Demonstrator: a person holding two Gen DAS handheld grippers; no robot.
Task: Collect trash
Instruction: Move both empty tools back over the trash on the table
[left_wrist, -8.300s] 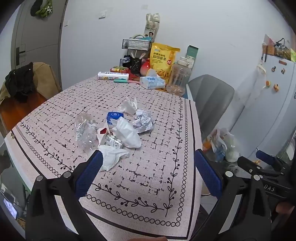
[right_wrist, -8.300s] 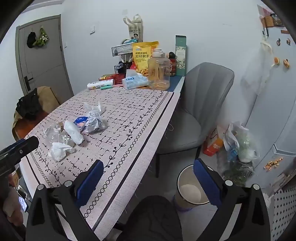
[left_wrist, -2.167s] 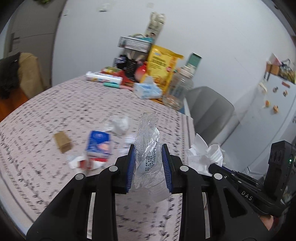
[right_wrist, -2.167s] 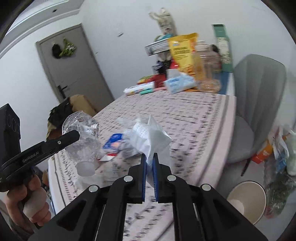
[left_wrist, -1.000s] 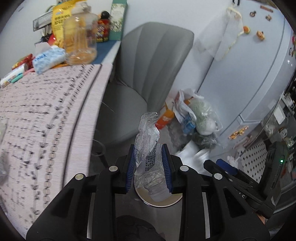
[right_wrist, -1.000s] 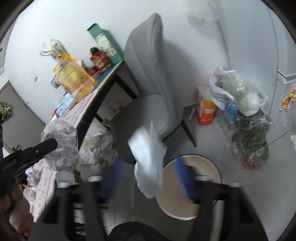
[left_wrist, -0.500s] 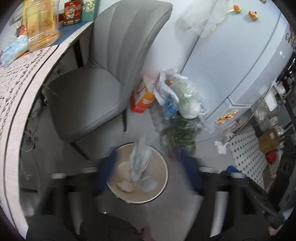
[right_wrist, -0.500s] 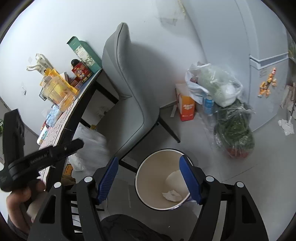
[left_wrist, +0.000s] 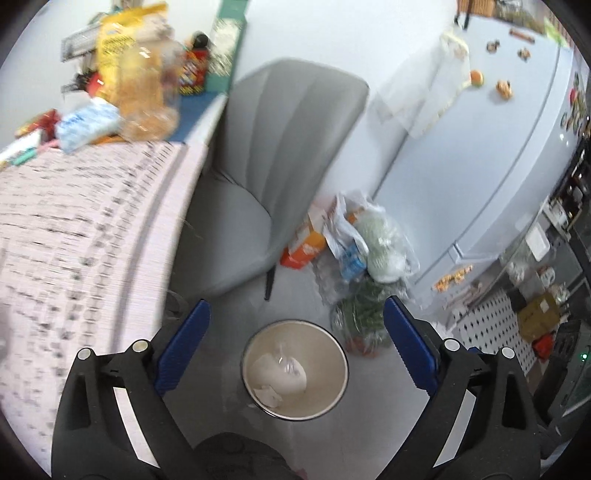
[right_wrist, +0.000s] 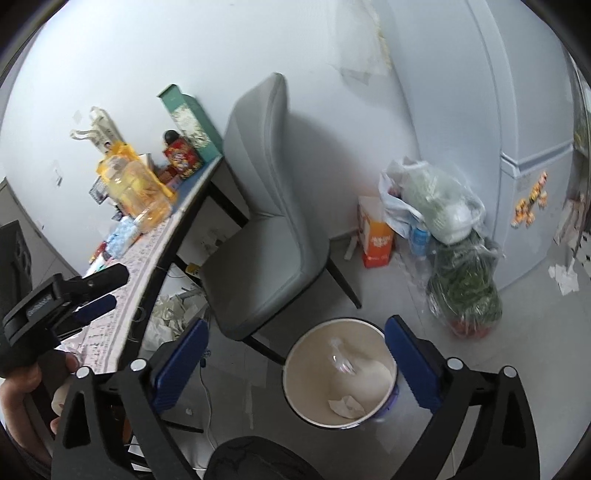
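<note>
A round cream trash bin (left_wrist: 341, 369) stands on the floor beside the table. Inside it lie a crumpled clear plastic bottle (left_wrist: 286, 360) and white tissue (left_wrist: 267, 373). My left gripper (left_wrist: 295, 303) hangs above the bin, its jaws opening wide with nothing between them. In the right wrist view the same bin (right_wrist: 287, 369) shows the bottle (right_wrist: 341, 360) and tissue (right_wrist: 347, 406) inside. My right gripper (right_wrist: 295, 323) is above and left of the bin, jaws opening and empty. The left gripper (right_wrist: 107, 291) shows at the left by the table edge, held in a hand (right_wrist: 22, 387).
A grey chair (left_wrist: 280, 155) stands just behind the bin. The table with the patterned cloth (left_wrist: 74, 229) is on the left, with food packs at its far end. Plastic bags of groceries (left_wrist: 373, 243) and an orange carton (left_wrist: 304, 251) crowd the floor by the fridge (left_wrist: 498, 140).
The left gripper let the plastic bottle fall into the bin and the right gripper let go of the tissue. Both jaws spread wide. The left view has swung back toward the table.
</note>
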